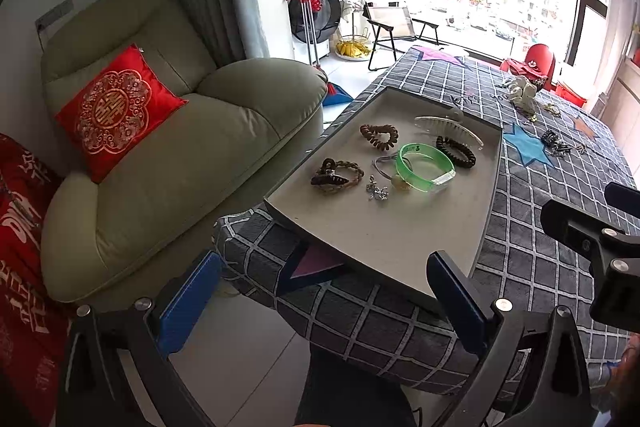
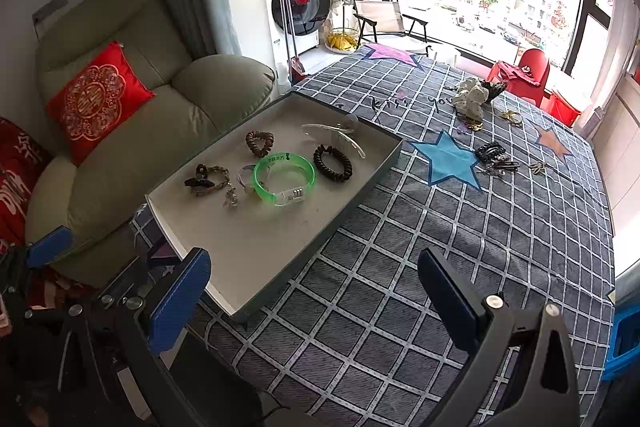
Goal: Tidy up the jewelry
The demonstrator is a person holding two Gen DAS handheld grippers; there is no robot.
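Note:
A shallow grey tray (image 1: pixel 400 247) (image 2: pixel 248 247) lies on the checked blanket and holds several pieces: a green bangle (image 1: pixel 425 167) (image 2: pixel 285 179), a black coil hair tie (image 1: pixel 456 151) (image 2: pixel 333 163), a brown coil tie (image 1: pixel 379 137) (image 2: pixel 259 143), a clear hair claw (image 1: pixel 448 127) (image 2: pixel 334 133), a braided band with a dark clip (image 1: pixel 336 177) (image 2: pixel 208 181) and a small silver piece (image 1: pixel 377 193) (image 2: pixel 231 201). More items lie loose on the blanket: a cream scrunchie (image 2: pixel 474 95) (image 1: pixel 524 93) and a dark clip cluster (image 2: pixel 496 157) (image 1: pixel 554 143). My left gripper (image 1: pixel 324 307) and right gripper (image 2: pixel 314 303) both stand open and empty, short of the tray's near edge.
The blanket (image 2: pixel 440 247) covers a table with star patches. A beige armchair (image 1: pixel 160 147) with a red cushion (image 1: pixel 116 111) stands to the left. The right gripper's body (image 1: pixel 600 247) shows at the right of the left wrist view. A window, folding chair and washing machine are behind.

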